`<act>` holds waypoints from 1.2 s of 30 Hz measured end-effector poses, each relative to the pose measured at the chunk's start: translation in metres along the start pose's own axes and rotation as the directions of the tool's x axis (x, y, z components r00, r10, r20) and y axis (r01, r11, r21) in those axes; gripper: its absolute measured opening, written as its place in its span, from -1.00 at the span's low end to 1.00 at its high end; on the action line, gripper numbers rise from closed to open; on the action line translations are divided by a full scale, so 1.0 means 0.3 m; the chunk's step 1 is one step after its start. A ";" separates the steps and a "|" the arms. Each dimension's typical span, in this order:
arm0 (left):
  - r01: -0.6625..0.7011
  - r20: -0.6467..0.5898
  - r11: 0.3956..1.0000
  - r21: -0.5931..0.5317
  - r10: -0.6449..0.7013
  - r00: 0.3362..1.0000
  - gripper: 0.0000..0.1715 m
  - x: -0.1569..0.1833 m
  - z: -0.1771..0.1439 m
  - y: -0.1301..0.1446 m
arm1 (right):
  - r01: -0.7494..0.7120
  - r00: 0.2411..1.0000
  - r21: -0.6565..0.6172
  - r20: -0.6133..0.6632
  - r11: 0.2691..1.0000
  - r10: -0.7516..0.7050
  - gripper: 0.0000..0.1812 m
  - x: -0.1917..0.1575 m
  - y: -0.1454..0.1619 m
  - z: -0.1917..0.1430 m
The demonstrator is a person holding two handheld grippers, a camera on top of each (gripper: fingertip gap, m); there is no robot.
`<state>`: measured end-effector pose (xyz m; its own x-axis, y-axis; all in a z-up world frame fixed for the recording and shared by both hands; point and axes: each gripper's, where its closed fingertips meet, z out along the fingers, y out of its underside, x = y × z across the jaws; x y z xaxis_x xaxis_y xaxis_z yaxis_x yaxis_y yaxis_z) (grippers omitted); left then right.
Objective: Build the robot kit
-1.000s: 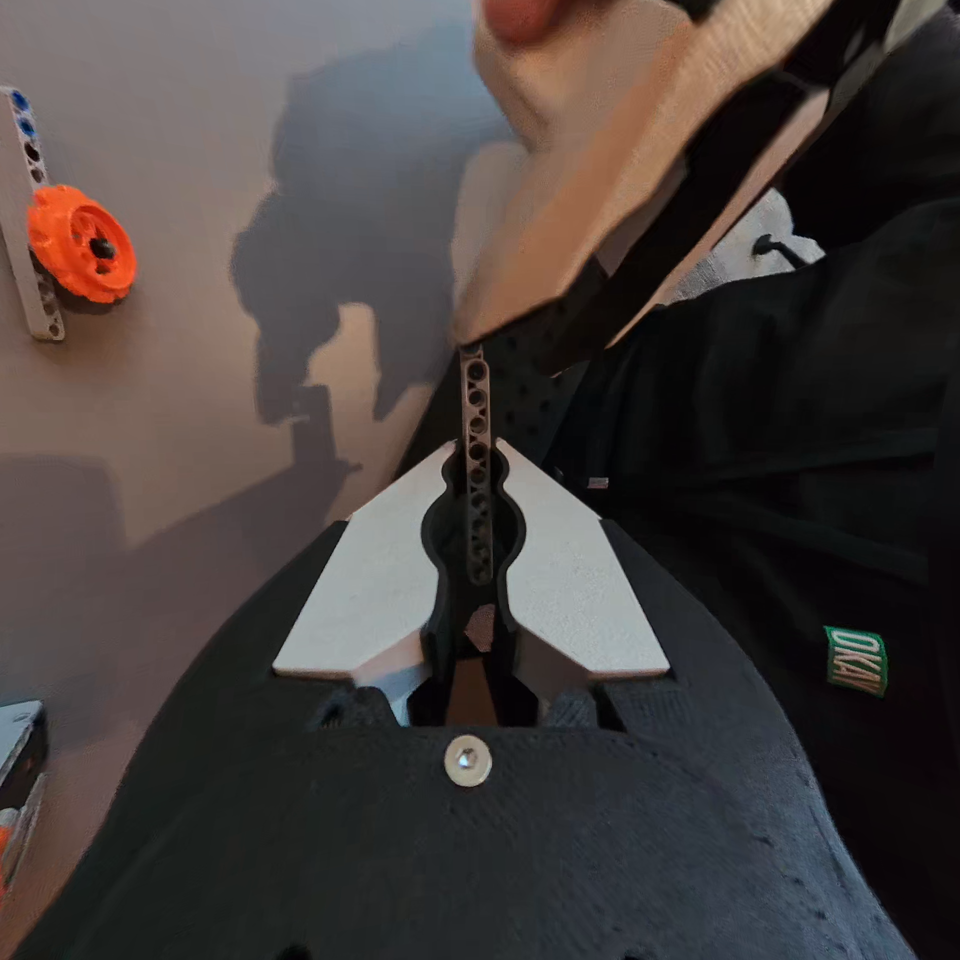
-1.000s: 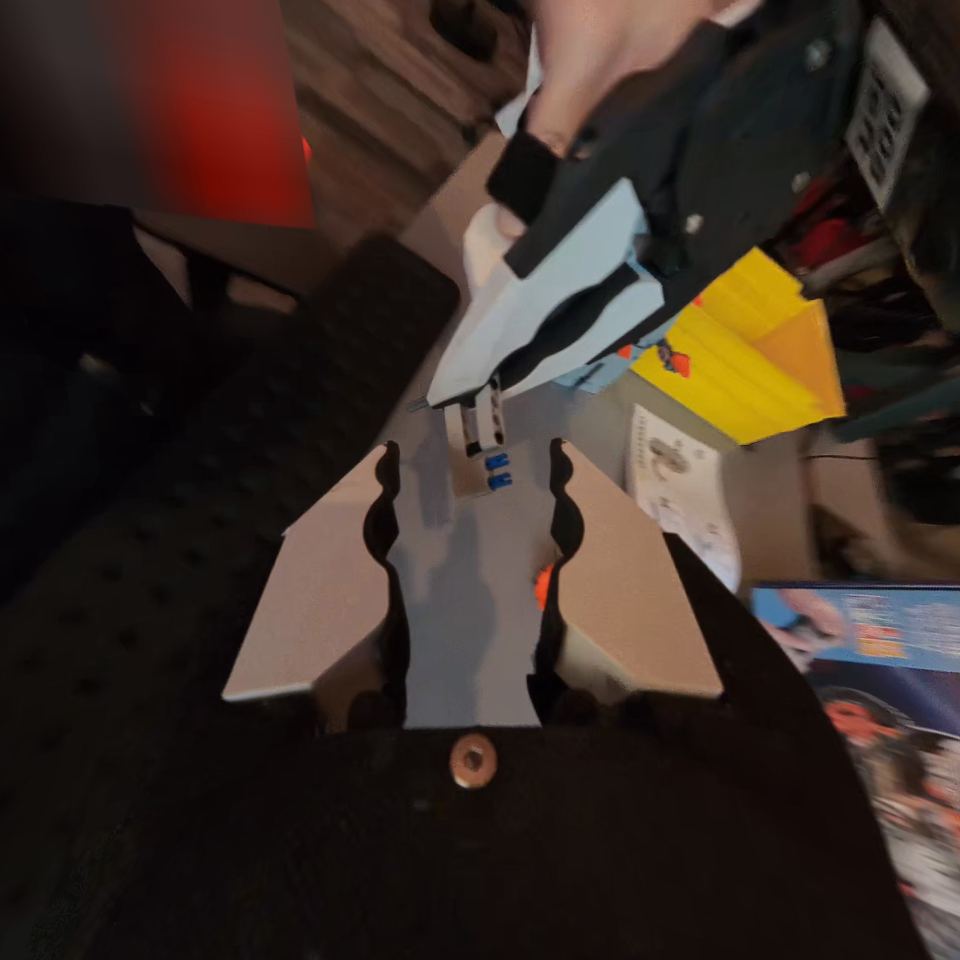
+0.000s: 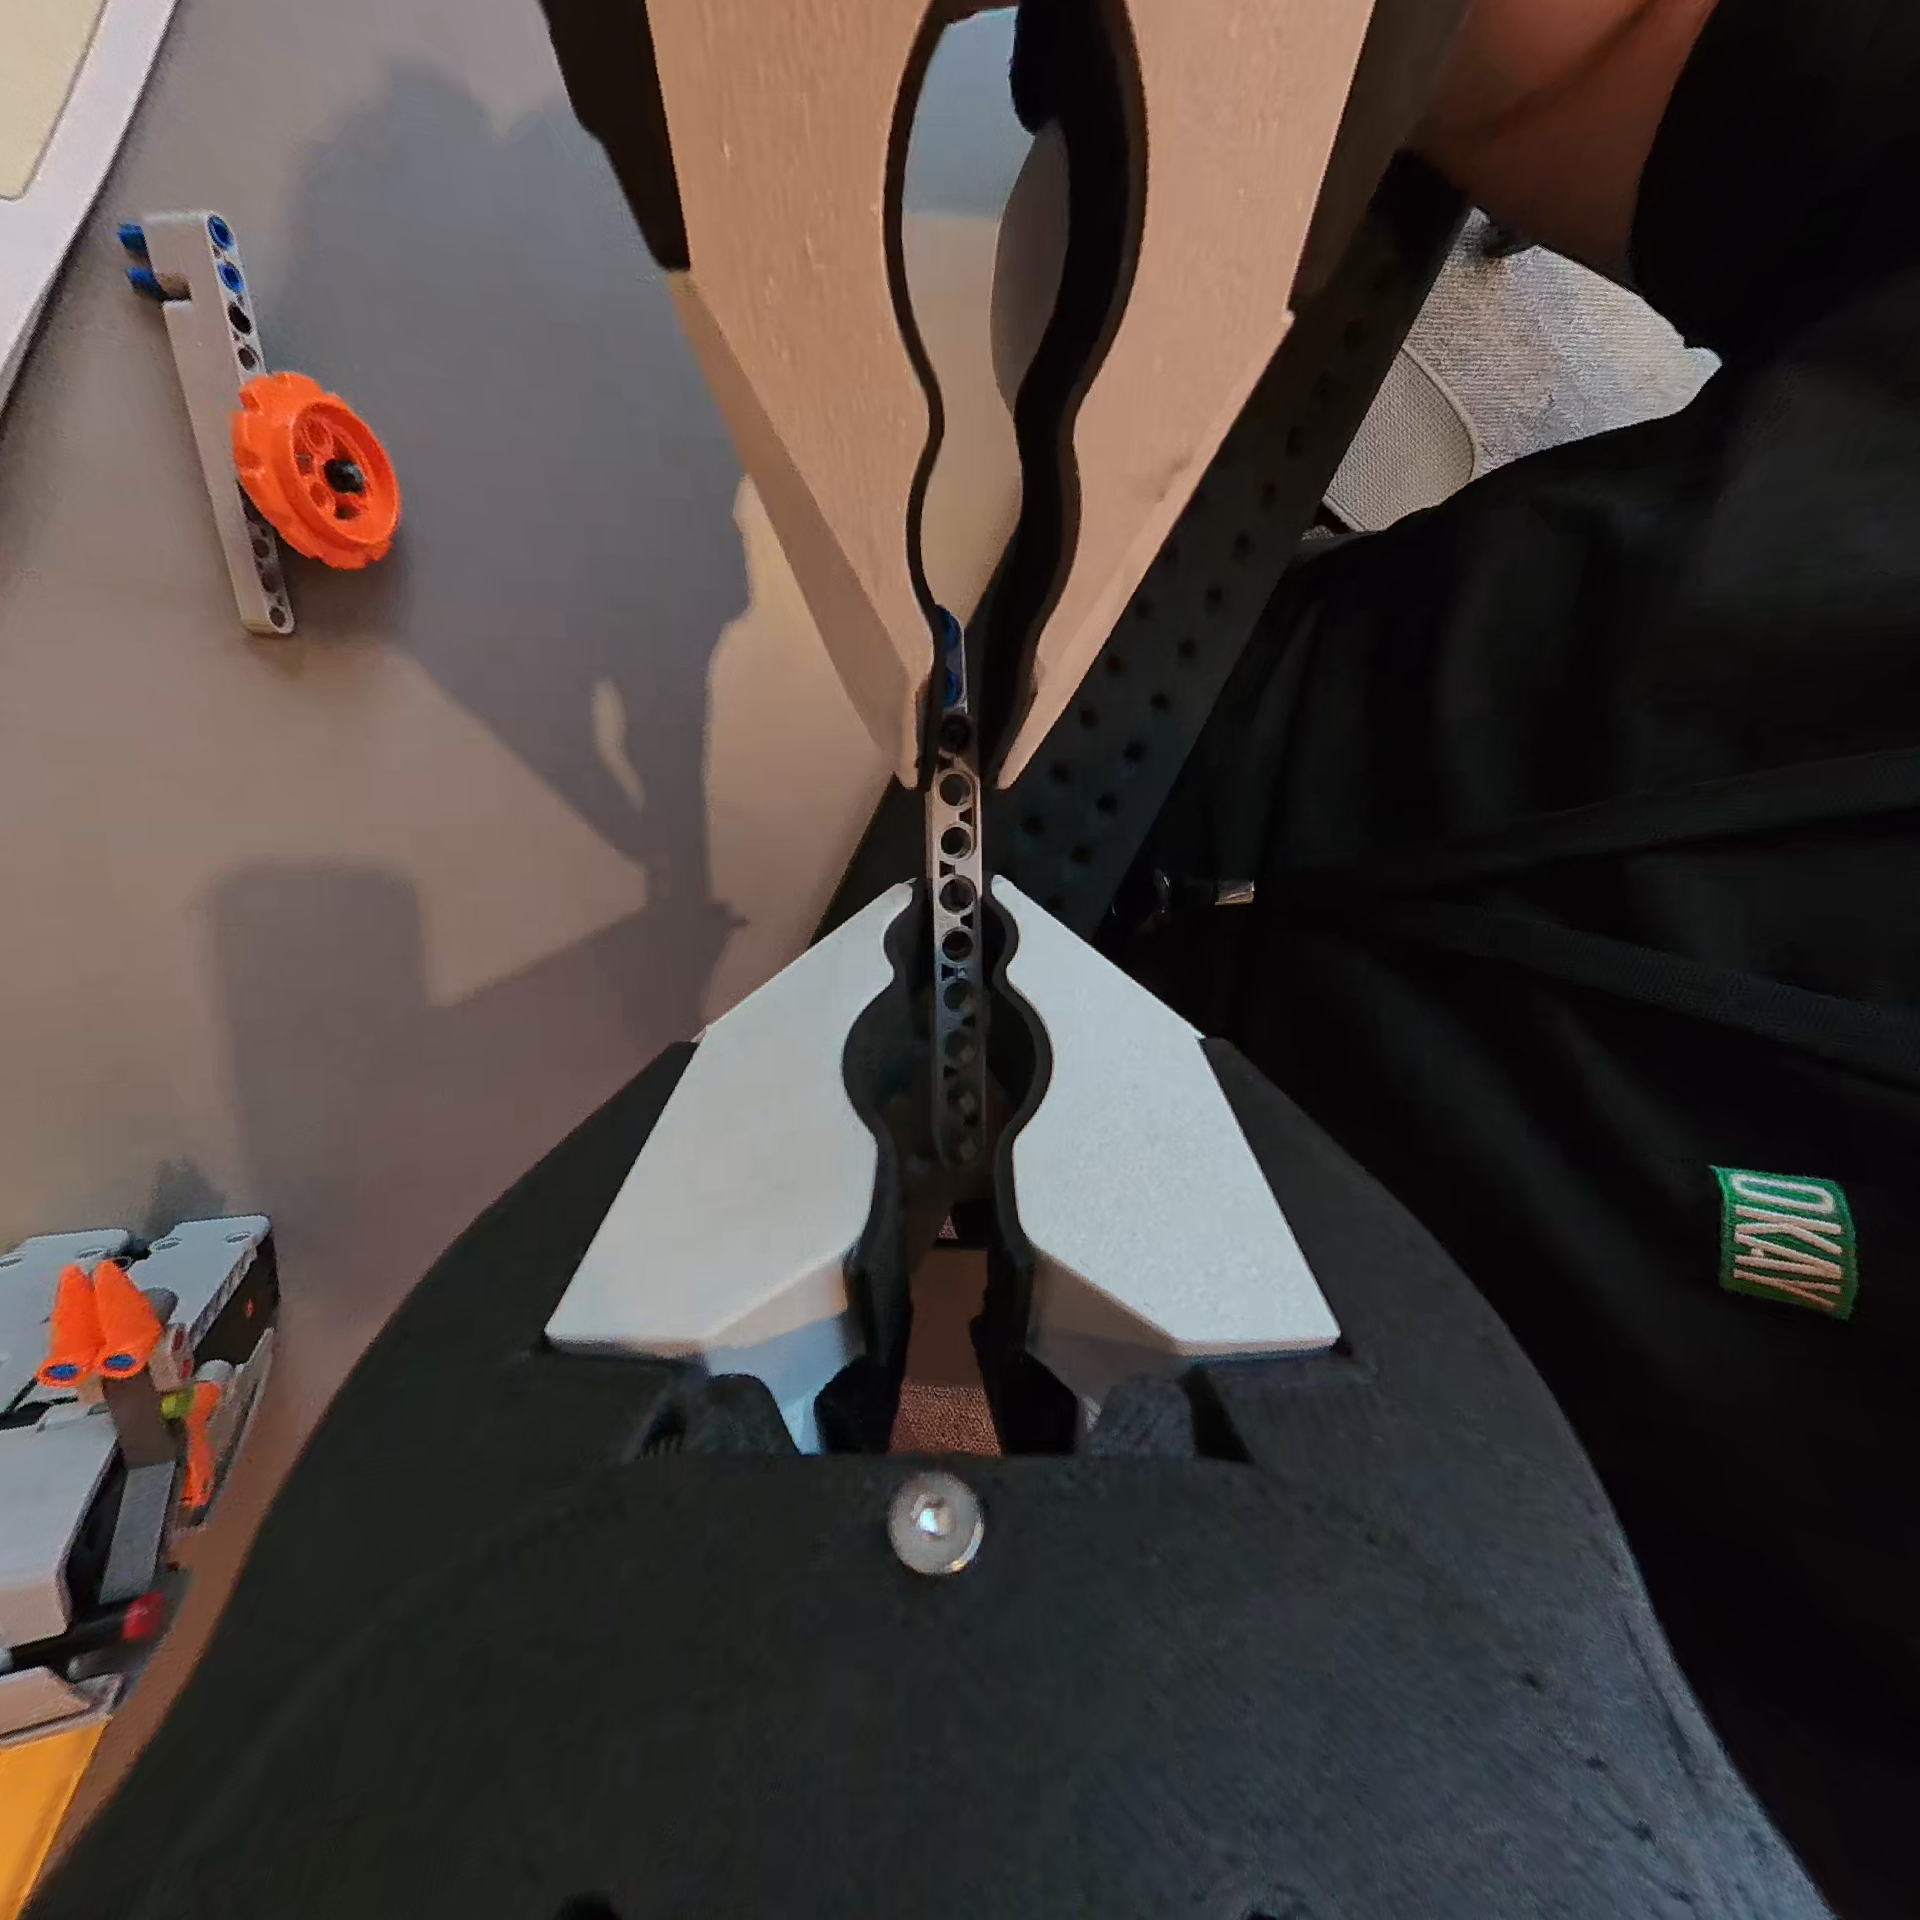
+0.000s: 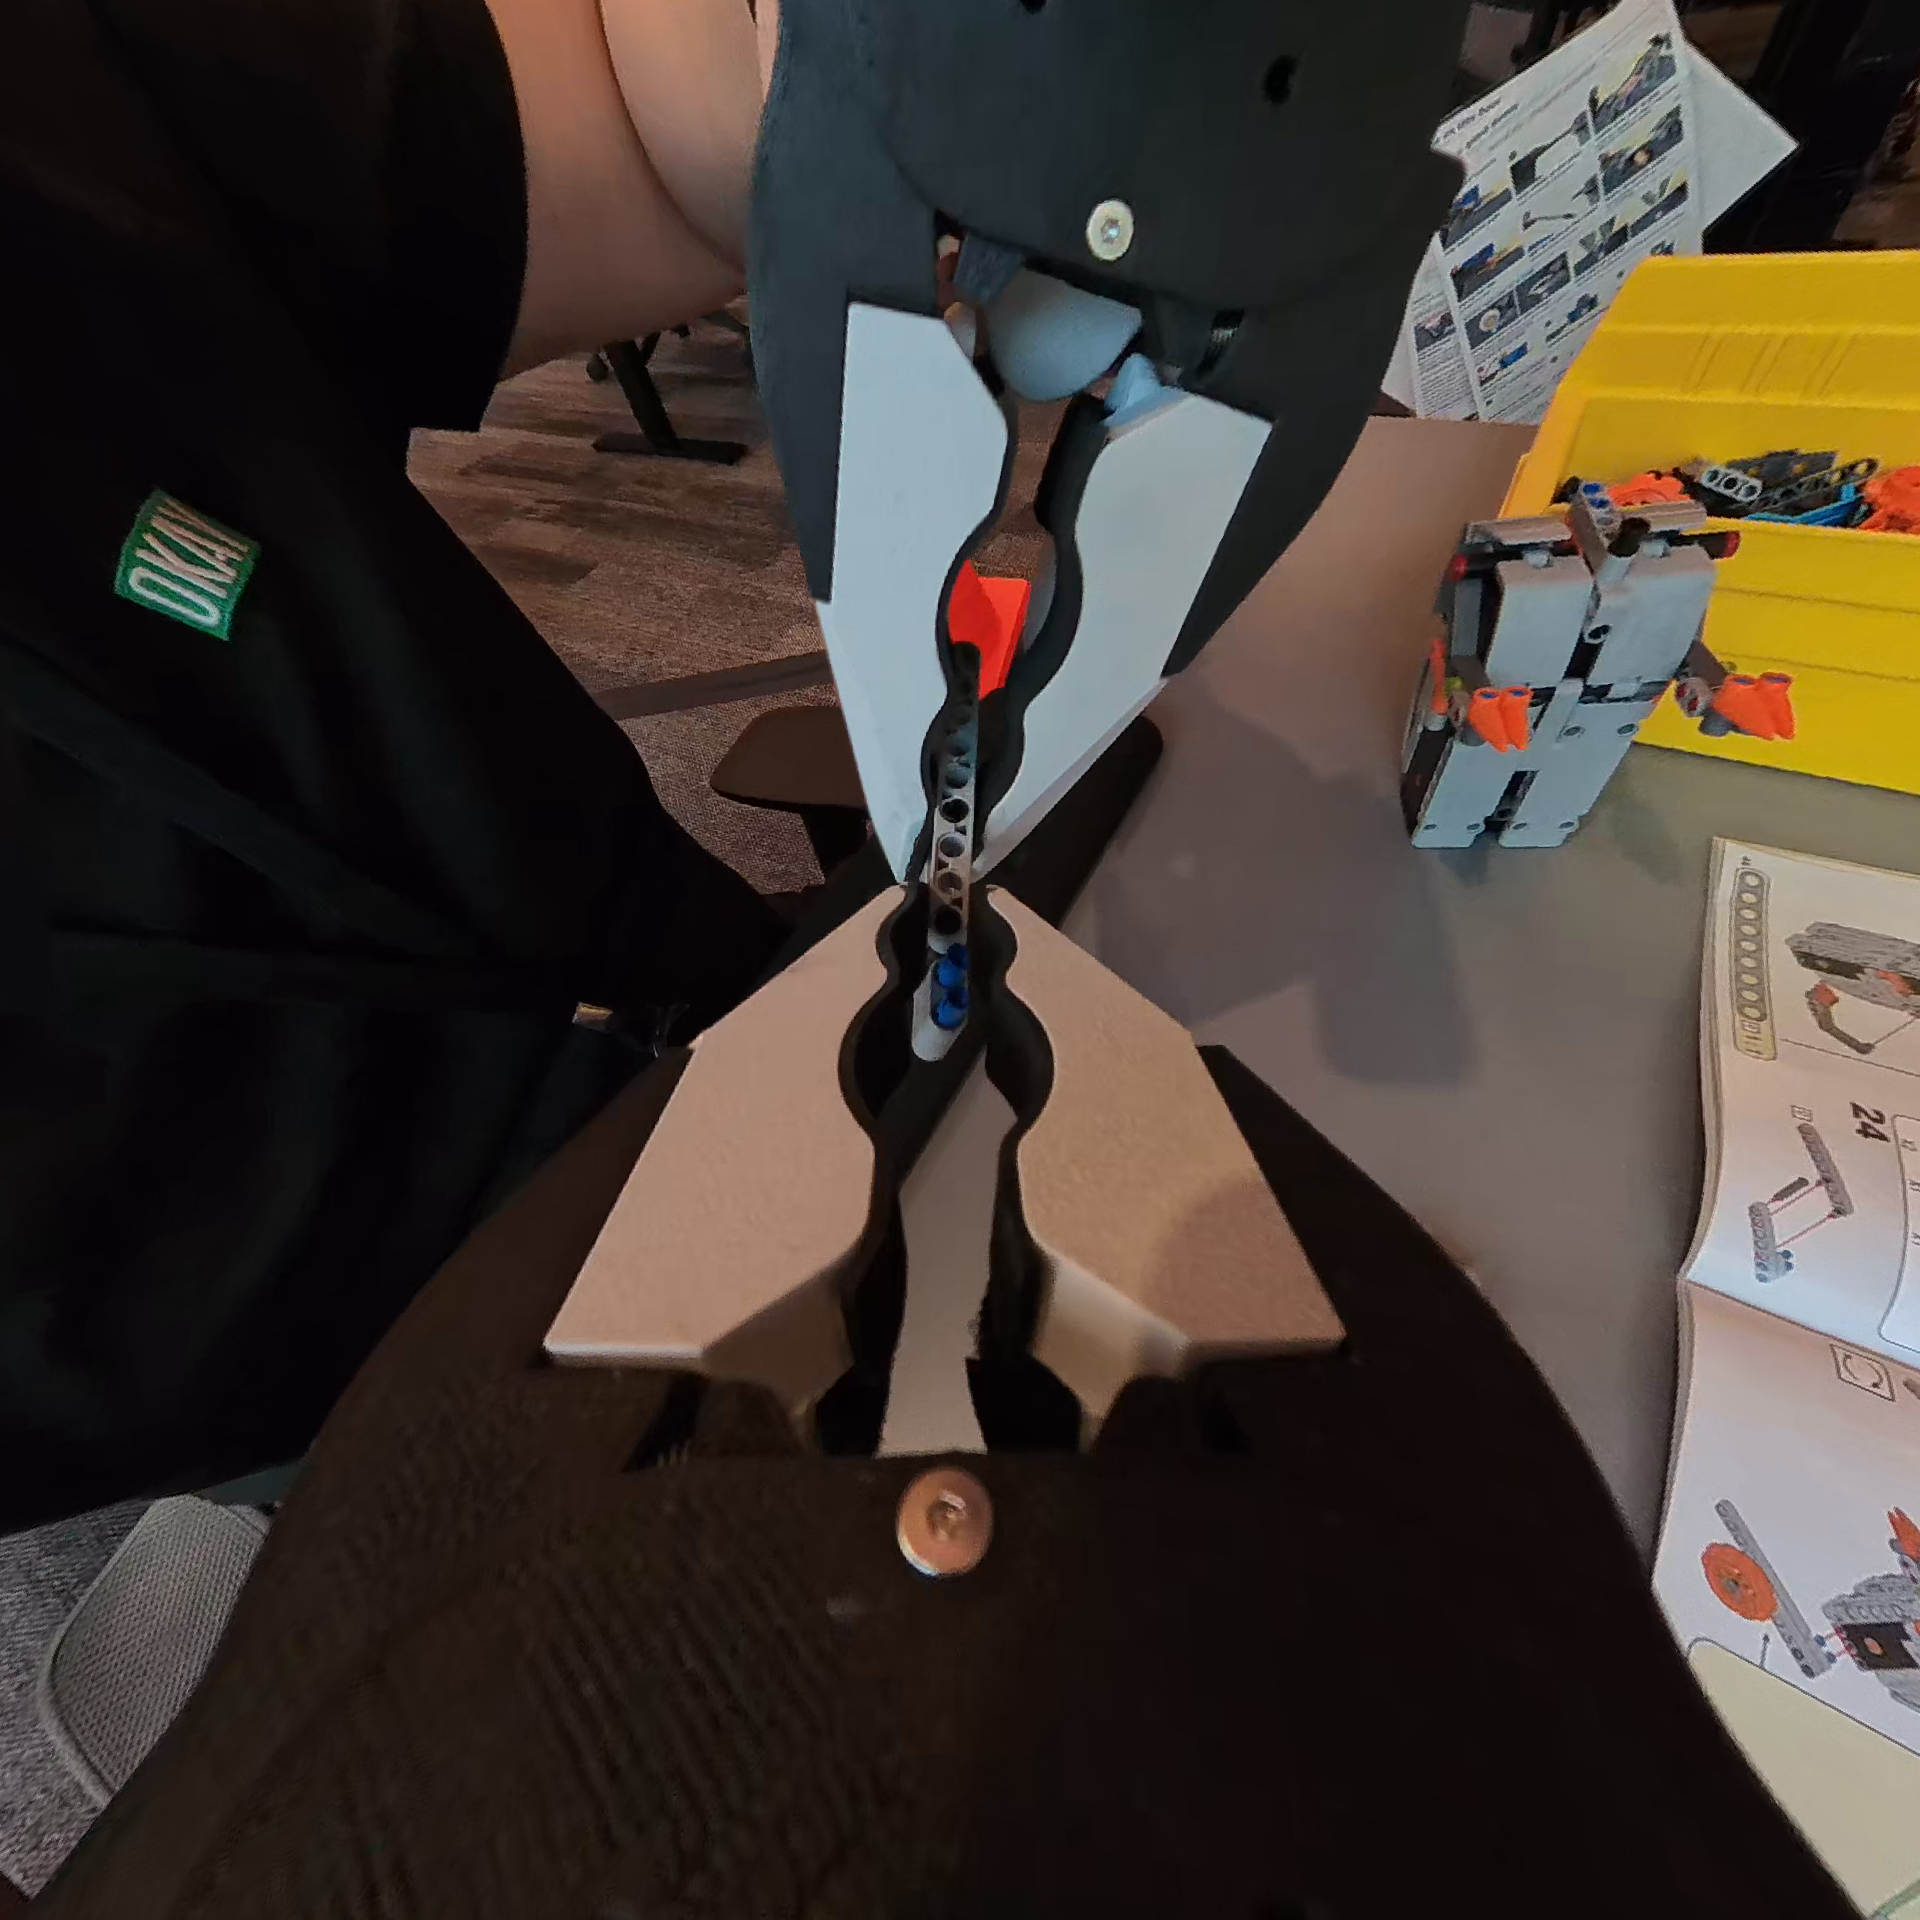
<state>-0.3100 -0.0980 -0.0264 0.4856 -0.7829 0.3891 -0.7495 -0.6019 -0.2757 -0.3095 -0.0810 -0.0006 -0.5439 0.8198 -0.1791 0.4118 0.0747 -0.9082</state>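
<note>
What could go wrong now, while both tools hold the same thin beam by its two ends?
1. The left tool and the right tool both pinch one thin beam; if the hands pull or twist differently, it may bend or slip out.
2. The right tool closes near the blue pins; pressure there could push them out.
3. The beam is held at the table edge, over the person's lap; if dropped, it may fall off the table.
</note>
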 end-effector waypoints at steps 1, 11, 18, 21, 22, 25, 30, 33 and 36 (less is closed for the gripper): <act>0.000 -0.005 1.000 0.004 0.001 1.000 -0.94 0.003 -0.003 -0.001 | 0.002 1.000 0.003 -0.001 1.000 -0.002 -0.94 -0.002 -0.003 -0.001; -0.004 -0.036 0.999 0.032 0.005 0.999 -0.94 0.013 -0.031 -0.008 | 0.036 0.999 0.001 -0.025 0.999 -0.036 -0.93 -0.007 -0.013 -0.013; -0.007 -0.050 0.998 0.065 0.010 0.999 -0.94 0.013 -0.055 -0.025 | 0.082 0.994 0.023 -0.070 0.996 -0.080 -0.93 -0.001 -0.036 -0.030; -0.001 -0.042 0.997 0.074 0.004 0.999 -0.94 0.007 -0.070 -0.027 | 0.206 0.968 -0.008 -0.143 0.978 -0.205 -0.76 0.003 -0.040 -0.030; 0.002 -0.040 0.997 0.077 0.001 0.999 -0.94 0.005 -0.077 -0.028 | 0.272 0.943 -0.028 -0.191 0.962 -0.272 -0.64 0.008 -0.049 -0.031; 0.010 -0.039 0.997 0.076 -0.007 0.999 -0.94 0.003 -0.090 -0.023 | 0.519 0.763 -0.173 -0.348 0.837 -0.545 -0.52 0.007 -0.081 -0.042; 0.039 -0.066 0.997 0.062 -0.034 0.997 -0.94 0.012 -0.093 -0.015 | 0.638 0.408 -0.537 -0.372 0.552 -0.834 -0.44 0.001 -0.068 -0.011; 0.066 -0.087 0.995 0.074 -0.059 0.994 -0.94 0.013 -0.099 -0.020 | 0.586 0.362 -0.622 -0.372 0.519 -0.855 -0.44 0.028 -0.035 0.000; 0.085 -0.089 0.993 0.084 -0.077 0.993 -0.94 0.008 -0.104 -0.025 | 0.574 0.299 -0.641 -0.414 0.509 -0.860 -0.54 0.051 -0.048 -0.004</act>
<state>-0.3173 -0.0904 0.0041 0.4996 -0.7169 0.4862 -0.6655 -0.6770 -0.3144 -0.3230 -0.0688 0.0100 -0.2143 0.4161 0.8837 0.3661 0.8730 -0.3223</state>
